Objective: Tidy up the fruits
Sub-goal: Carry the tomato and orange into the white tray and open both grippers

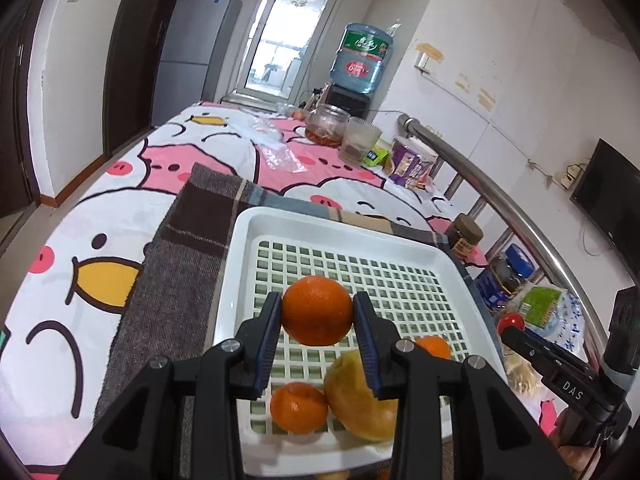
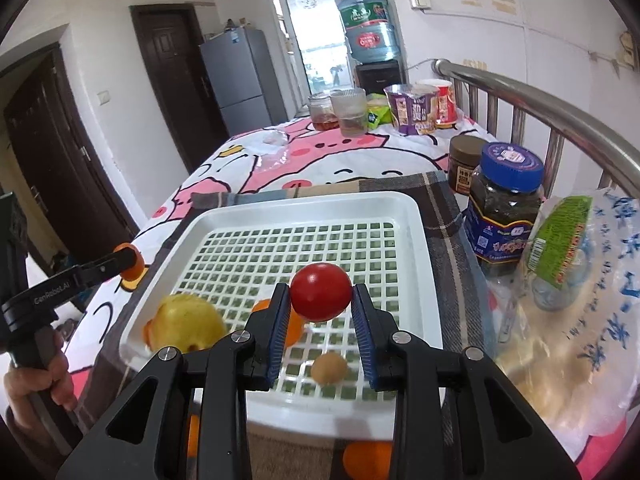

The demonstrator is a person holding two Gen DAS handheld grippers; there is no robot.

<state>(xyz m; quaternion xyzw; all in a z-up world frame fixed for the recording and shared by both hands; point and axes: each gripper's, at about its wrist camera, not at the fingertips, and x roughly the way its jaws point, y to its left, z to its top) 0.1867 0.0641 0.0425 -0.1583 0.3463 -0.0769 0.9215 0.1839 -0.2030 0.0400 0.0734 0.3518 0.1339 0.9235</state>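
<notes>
Hovering over the white gridded tray (image 1: 240,264), left gripper (image 1: 317,312) is pinching a dimpled orange (image 1: 317,310); right gripper (image 2: 321,294) is clamping a glossy round tomato (image 2: 321,291) above its open far half

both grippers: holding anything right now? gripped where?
Left gripper is shut on an orange, pads on its two opposite sides. Right gripper is shut on a red tomato, also pinched across its sides.
</notes>
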